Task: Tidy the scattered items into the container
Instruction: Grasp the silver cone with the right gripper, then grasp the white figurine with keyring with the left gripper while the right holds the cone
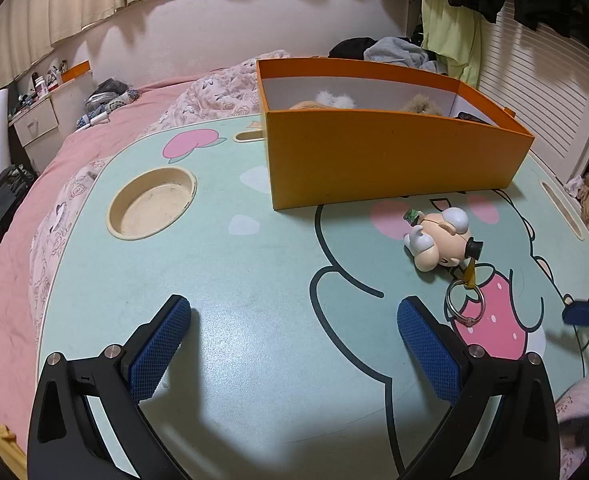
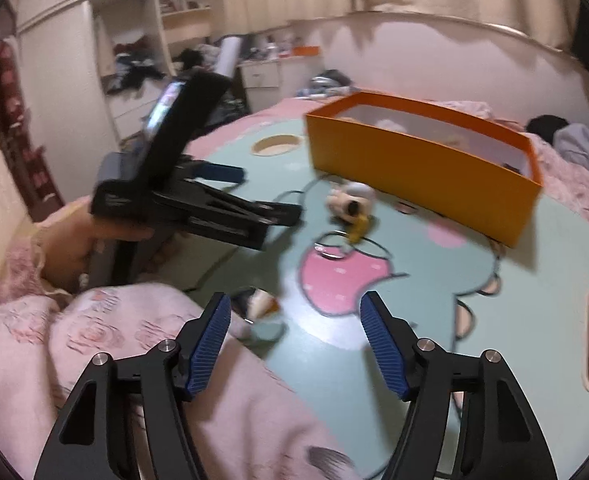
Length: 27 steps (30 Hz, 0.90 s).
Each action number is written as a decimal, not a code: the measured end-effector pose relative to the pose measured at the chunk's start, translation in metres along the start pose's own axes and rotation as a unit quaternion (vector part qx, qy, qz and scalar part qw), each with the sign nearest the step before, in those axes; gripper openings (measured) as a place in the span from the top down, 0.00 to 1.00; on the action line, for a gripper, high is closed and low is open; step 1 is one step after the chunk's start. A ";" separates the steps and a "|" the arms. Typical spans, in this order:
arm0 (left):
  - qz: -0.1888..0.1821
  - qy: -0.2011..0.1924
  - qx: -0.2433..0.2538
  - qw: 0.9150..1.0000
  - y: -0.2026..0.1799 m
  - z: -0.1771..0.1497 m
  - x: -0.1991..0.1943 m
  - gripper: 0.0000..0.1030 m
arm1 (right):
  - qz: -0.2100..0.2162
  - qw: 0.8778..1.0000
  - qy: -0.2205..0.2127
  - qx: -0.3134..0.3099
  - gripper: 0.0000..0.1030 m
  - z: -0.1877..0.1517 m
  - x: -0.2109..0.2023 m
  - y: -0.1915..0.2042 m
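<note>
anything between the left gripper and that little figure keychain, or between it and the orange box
Nothing visible blocks either path. The left gripper is open over bare table, the figure keychain lies ahead to its right, and only open tabletop separates it from the orange box.

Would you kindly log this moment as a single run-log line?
left tongs: open, empty | right tongs: open, empty | figurine keychain: on table, outside orange box | box: holds plush items

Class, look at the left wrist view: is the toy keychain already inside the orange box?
No, the toy keychain lies on the table in front of the orange box.
</note>
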<state>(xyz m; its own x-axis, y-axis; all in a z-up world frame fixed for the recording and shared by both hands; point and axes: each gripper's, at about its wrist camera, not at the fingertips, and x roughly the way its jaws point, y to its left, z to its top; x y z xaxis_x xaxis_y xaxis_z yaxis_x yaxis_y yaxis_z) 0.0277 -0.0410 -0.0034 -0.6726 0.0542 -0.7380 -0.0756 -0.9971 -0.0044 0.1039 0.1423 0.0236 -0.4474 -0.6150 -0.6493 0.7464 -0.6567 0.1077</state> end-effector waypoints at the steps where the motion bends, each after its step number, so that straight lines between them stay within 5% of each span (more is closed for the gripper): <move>1: 0.000 0.000 0.000 1.000 0.000 0.000 0.000 0.00 | 0.010 1.000 0.004 -0.003 0.36 0.002 0.003 0.002; 5: 0.002 0.000 -0.002 1.000 -0.001 0.000 0.000 0.00 | 0.039 0.998 0.040 -0.007 0.45 -0.001 0.021 0.003; 8: 0.005 0.000 -0.005 1.000 -0.001 0.001 -0.001 0.00 | 0.021 0.998 0.059 -0.023 0.52 -0.002 0.034 0.010; 10: 0.005 0.000 -0.005 1.000 -0.001 0.000 -0.001 0.00 | -0.011 0.997 0.064 -0.050 0.74 -0.003 0.038 0.019; 14: 0.005 -0.001 -0.005 1.000 -0.002 0.000 -0.001 0.00 | -0.056 0.995 0.057 -0.064 0.74 -0.007 0.039 0.023; 21: 0.006 0.000 -0.004 1.000 -0.002 0.001 -0.001 0.00 | -0.113 0.989 -0.018 0.092 0.74 -0.011 0.015 -0.039; 27: -0.016 0.004 0.022 1.000 -0.017 0.008 -0.006 0.00 | -0.147 0.973 -0.019 0.179 0.74 -0.016 0.014 -0.075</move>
<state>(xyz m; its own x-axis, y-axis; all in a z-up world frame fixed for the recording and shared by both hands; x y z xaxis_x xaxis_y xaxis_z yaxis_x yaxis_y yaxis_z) 0.0270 -0.0234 0.0069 -0.6641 0.0864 -0.7427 -0.1301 -0.9915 0.0010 0.0497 0.1906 -0.0058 -0.6379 -0.3887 -0.6648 0.3670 -0.9124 0.1814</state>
